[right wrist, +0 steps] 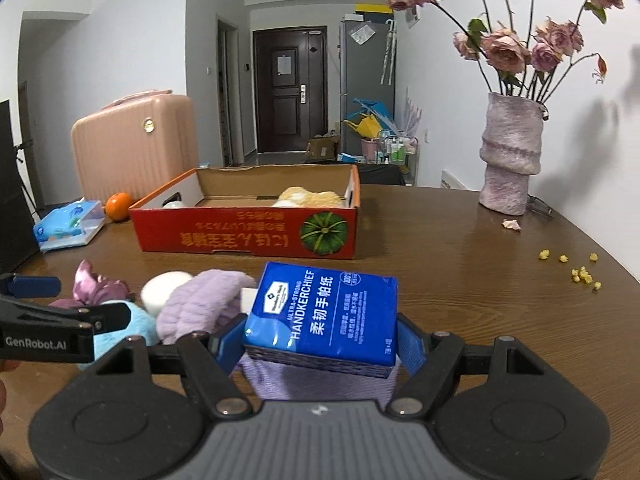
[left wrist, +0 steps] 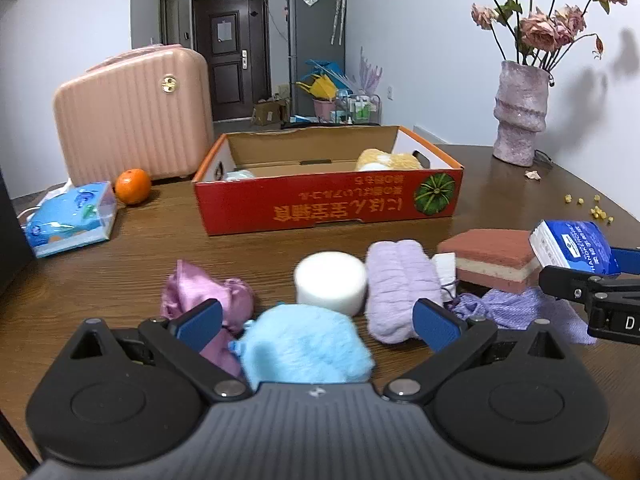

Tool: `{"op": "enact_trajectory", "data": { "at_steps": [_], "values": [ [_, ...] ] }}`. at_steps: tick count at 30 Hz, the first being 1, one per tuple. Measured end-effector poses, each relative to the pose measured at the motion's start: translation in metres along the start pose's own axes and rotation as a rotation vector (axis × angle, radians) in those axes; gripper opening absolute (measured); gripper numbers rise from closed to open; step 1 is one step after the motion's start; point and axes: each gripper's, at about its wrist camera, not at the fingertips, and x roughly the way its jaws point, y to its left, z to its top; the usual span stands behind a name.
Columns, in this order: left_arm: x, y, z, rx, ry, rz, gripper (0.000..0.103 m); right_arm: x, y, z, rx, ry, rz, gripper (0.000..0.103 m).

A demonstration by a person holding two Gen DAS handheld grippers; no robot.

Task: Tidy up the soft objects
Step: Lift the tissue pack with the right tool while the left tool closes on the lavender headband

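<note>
your right tongs [right wrist: 322,338] grip a blue handkerchief pack [right wrist: 326,312], pads pressed on both its sides, lifted clear of the counter [right wrist: 460,280] above a lilac cloth [right wrist: 320,384]. your left tongs [left wrist: 318,320] stand released, nothing between the pads, hovering just over a fluffy blue piece [left wrist: 304,344]. beside it lie a pink satin pouch [left wrist: 200,292], a white foam cylinder [left wrist: 331,282], a lilac knit roll [left wrist: 396,284] and a pink-topped sponge [left wrist: 490,260]. beyond them sits the red cardboard box [right wrist: 248,236], already holding a cream plush toy [right wrist: 308,197]. you look to be mid-carry with the pack. next, i judge, you need to pass it over the near wall into the box, then loosen the grip. farther off stand a vase [right wrist: 510,160] and a pink suitcase [right wrist: 132,144].
</note>
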Motion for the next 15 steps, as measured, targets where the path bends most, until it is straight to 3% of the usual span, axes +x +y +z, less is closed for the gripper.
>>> {"op": "enact_trajectory", "data": {
  "at_steps": [15],
  "values": [
    [0.036,-0.035,0.008,0.016,0.062,-0.006,0.103,0.014,-0.042,0.001,0.039,-0.021,-0.029,0.075]
  ]
}}
